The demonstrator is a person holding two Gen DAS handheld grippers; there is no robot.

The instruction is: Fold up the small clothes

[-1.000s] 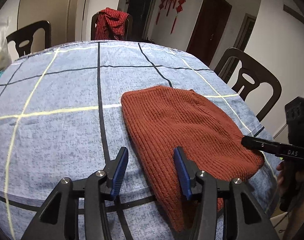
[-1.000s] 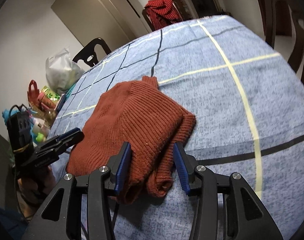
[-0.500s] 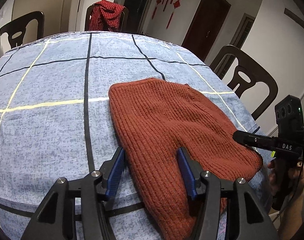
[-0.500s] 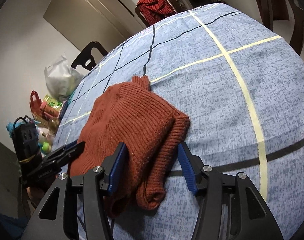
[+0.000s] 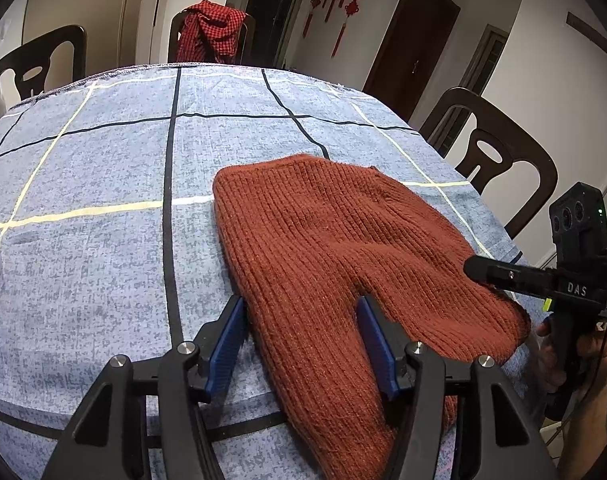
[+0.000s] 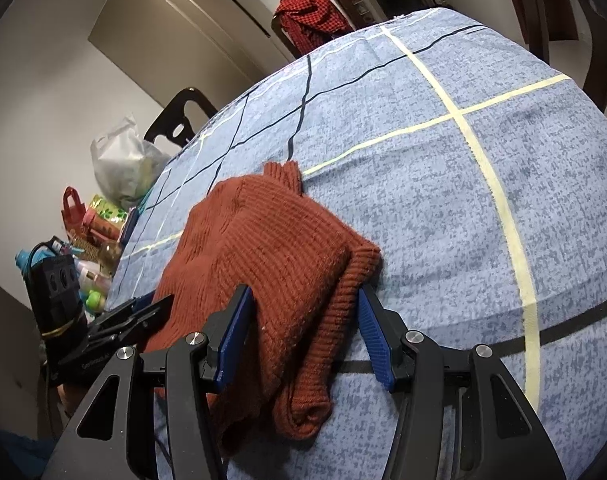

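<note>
Folded once already, rust knit sweater (image 5: 343, 248) lying at 5 o'clock on the blue checked desk (image 5: 103, 168), left gripper (image 5: 303, 336) opening astride its near edge, right gripper (image 6: 303, 332) wide, unpressed; further folding likely left

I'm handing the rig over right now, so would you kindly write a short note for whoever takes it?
Left gripper: jaws opening, astride the sweater's near edge, pads not pressing on it.
Right gripper: open, astride the sweater's folded sleeve end; nothing held.
Sweater: rust knit, lying on the blue checked tablecloth near the front edge, between both grippers.
Done: it looks folded over at least once, layers stacked, one cuff poking out at the far side.
Left: probably another fold to make it compact, then tidy the edges. Check the layers before regripping.
</note>
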